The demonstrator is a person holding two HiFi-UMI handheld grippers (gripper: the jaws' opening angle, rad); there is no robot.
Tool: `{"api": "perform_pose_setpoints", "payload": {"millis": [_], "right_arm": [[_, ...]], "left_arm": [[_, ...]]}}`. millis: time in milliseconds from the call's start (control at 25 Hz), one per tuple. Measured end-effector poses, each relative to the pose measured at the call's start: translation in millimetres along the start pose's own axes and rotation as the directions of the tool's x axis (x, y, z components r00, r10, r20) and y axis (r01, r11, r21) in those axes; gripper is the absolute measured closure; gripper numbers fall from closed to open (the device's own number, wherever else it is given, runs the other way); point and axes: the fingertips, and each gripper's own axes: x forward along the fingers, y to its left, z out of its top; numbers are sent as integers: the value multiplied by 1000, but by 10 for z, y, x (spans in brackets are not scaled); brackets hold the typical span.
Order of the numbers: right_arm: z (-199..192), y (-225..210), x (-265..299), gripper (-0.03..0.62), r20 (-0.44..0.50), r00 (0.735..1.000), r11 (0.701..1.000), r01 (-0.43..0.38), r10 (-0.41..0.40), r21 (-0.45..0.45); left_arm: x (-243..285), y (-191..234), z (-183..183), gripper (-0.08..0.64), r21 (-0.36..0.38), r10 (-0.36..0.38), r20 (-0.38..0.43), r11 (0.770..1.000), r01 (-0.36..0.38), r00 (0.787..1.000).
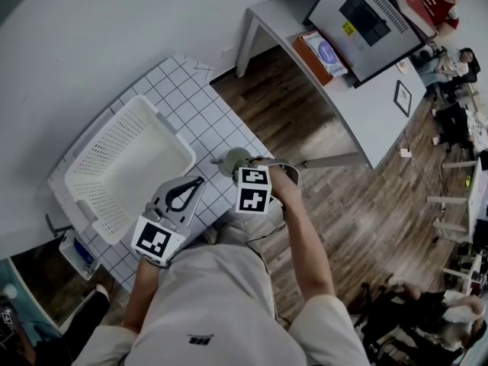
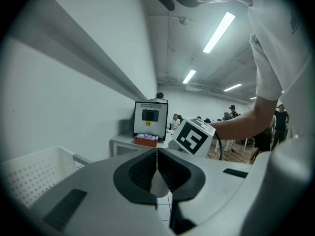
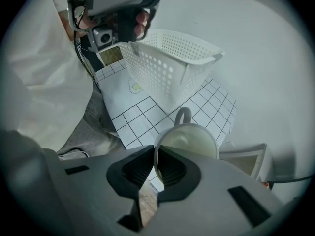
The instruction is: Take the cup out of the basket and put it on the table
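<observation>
A pale cup [image 3: 189,141] with a loop handle hangs tilted over the grid-patterned table [image 3: 142,117], outside the white perforated basket [image 3: 167,65]. My right gripper [image 3: 155,163] is shut on the cup's rim, one jaw inside and one outside. In the head view the cup [image 1: 232,160] shows just beyond the right gripper's marker cube, near the table's [image 1: 198,101] right edge; whether it touches the table cannot be told. The basket [image 1: 122,166] looks empty. My left gripper [image 1: 200,180] is shut on nothing beside the basket's near corner; its own view shows the left gripper [image 2: 157,168] with jaws pressed together.
Right of the table lies wooden floor [image 1: 305,128]. A white desk [image 1: 343,97] with a monitor [image 1: 358,14] and an orange box [image 1: 320,56] stands beyond. A small bin [image 1: 76,254] sits below the table's left corner. People sit at the far right.
</observation>
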Motion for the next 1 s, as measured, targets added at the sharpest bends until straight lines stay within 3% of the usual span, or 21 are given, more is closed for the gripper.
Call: {"api": "perform_pose_setpoints", "payload": {"millis": [1000], "right_arm": [[-221,24,644,557,-38,999,999,-20,22,49]], "left_arm": [[310,-88,-299,545,-39,-71,-70,997,68,995]]}}
